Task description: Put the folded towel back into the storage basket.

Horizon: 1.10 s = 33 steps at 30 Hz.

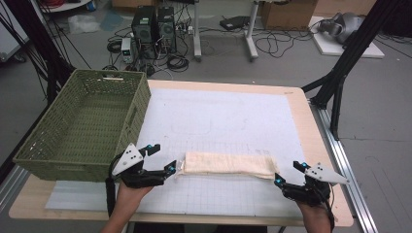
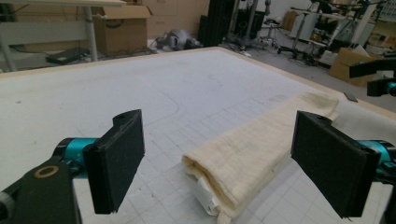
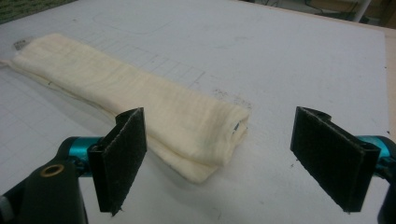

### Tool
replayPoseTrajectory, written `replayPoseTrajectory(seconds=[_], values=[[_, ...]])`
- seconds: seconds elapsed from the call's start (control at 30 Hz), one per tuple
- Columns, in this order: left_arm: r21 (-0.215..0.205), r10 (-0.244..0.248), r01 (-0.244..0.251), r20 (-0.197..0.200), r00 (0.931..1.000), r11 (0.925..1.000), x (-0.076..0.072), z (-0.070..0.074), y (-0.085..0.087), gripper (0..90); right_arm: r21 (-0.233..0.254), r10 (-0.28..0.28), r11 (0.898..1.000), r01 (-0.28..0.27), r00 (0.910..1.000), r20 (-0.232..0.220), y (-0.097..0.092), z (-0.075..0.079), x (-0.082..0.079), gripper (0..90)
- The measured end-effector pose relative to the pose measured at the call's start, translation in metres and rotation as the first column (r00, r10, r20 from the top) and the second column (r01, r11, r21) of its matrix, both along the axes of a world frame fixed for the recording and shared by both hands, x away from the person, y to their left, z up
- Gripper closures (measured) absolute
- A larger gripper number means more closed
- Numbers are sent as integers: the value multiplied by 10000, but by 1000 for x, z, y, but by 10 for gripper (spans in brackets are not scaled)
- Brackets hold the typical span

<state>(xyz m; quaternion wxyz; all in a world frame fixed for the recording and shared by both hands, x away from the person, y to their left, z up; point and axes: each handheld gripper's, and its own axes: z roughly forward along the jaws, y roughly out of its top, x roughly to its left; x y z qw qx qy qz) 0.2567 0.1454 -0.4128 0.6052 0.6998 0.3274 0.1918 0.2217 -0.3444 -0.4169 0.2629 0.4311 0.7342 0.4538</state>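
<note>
A cream cloth [image 1: 227,164], folded into a long narrow strip, lies across the white gridded mat [image 1: 218,121] near the table's front. My left gripper [image 1: 162,158] sits just off its left end, open, with that folded end [image 2: 233,168] lying between and beyond the jaws. My right gripper [image 1: 290,174] is at the strip's right end, open too; the cloth's end [image 3: 196,135] lies just ahead of its jaws. Neither gripper holds anything.
A green woven basket [image 1: 82,126] stands at the table's left edge, close to my left hand. The mat stretches bare behind the cloth. Black stand legs [image 1: 340,73] rise beyond the right edge. Computers and cables litter the floor beyond.
</note>
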Motion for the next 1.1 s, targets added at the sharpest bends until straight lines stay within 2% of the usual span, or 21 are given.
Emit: replayPoseTrajectory(seconds=[0.13, 0.27, 0.5, 0.7, 0.83, 0.97, 1.03, 1.1], values=[[100, -152, 156, -315, 9994, 9998, 6, 0, -4, 183, 164, -98, 9998, 99, 9999, -44, -2, 0, 0, 172], [443, -313, 338, -565, 9979, 9984, 17, 6, -12, 186, 200, -122, 9997, 122, 9999, -10, -3, 0, 0, 171], [224, -529, 556, -1060, 9930, 9982, 36, 16, -27, 189, 142, -225, 9996, 226, 9997, -39, -8, -1, 0, 171], [709, -332, 444, -1510, 9880, 9965, 46, 11, -40, 206, 175, -361, 9992, 362, 9993, -66, -11, -1, -2, 171], [1195, 73, 145, -1803, 9836, 9927, 52, 4, -44, 226, 133, -315, 9994, 316, 9995, -79, -10, -1, -2, 172], [1652, 199, 164, -2156, 9763, 9861, 56, -1, -48, 246, 101, -309, 9995, 310, 9994, -129, -10, -1, -2, 172], [1645, 255, 133, -2313, 9726, 9863, 58, -3, -48, 269, 89, -412, 9991, 413, 9991, -82, -10, -1, -1, 172], [1696, 362, 39, -2326, 9719, 9855, 59, -4, -49, 276, 138, -436, 9989, 437, 9990, -112, -10, -1, -2, 171]])
